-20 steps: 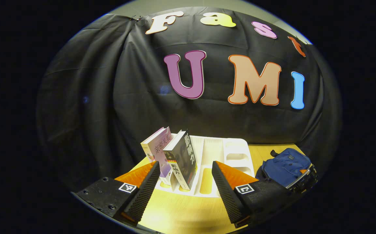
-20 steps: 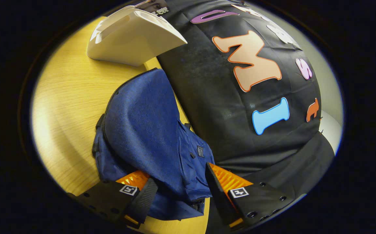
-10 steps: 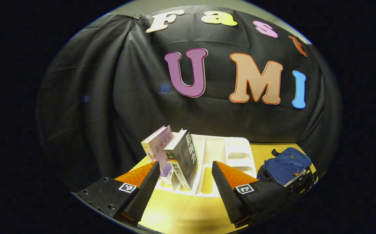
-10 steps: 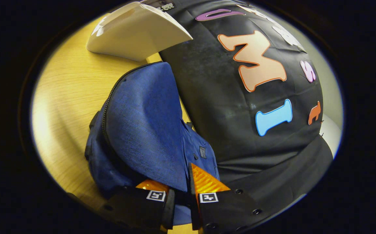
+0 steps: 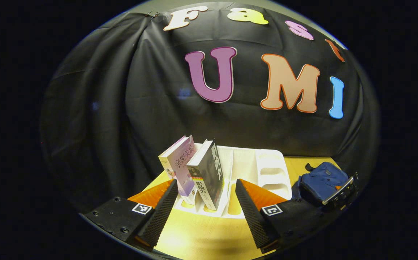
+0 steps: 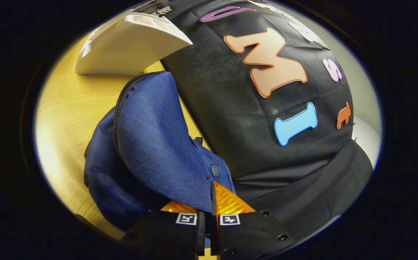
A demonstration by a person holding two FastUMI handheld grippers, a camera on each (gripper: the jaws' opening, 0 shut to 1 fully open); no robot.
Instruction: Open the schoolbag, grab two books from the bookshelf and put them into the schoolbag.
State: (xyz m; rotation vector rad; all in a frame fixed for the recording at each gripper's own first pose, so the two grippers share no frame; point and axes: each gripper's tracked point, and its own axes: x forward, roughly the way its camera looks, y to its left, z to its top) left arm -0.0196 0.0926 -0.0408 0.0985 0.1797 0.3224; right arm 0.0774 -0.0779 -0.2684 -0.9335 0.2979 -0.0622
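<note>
Left gripper hangs released, jaws wide apart, above the yellow wooden surface, aimed at the white bookshelf, touching nothing. The bookshelf is a slotted rack standing on the surface against the black cloth wall. Two books sit in its left slots, both leaning left: a pale purple book on the outside and a black book just beside it, touching or nearly so. The black book lines up roughly between the left gripper's fingers but lies farther off, apart from them. The remaining slots to the right hold no books.

The blue schoolbag rests on the surface right of the bookshelf, near the cloth. In the left gripper view the right gripper shows at the bag's near edge.

In the right gripper view, the right gripper is clenched on a fold of the schoolbag, fabric pinched between both fingers, jaws nearly together. The bag's upper panel is raised toward the gripper, its zipper line running along the left edge. Whether the zipper is undone cannot be told. The bookshelf stands just beyond the bag, its side wall toward the camera.
</note>
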